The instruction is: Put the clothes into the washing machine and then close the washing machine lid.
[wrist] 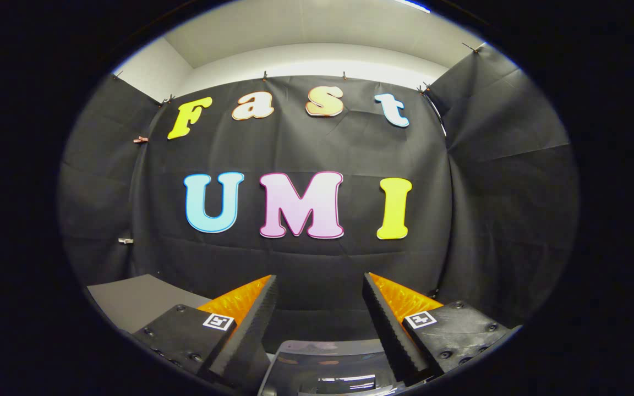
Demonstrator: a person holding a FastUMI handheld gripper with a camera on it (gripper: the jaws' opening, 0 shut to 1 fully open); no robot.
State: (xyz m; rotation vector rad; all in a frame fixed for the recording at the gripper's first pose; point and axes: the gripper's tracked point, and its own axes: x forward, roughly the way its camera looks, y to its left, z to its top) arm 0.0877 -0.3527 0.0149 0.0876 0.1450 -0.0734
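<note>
My gripper [320,280] is open, its two fingers spread wide with nothing between them, and it points level at the booth's black back wall. Low between the finger bases shows a glossy translucent panel [328,368] with a rounded far edge, which looks like the washing machine's lid; I cannot tell whether it is raised or down. No clothes appear ahead of the fingers.
A grey flat surface [135,300] lies to the left of the left finger, against the black cloth wall. Black cloth walls close in the space on the left, the back and the right, with a white ceiling above.
</note>
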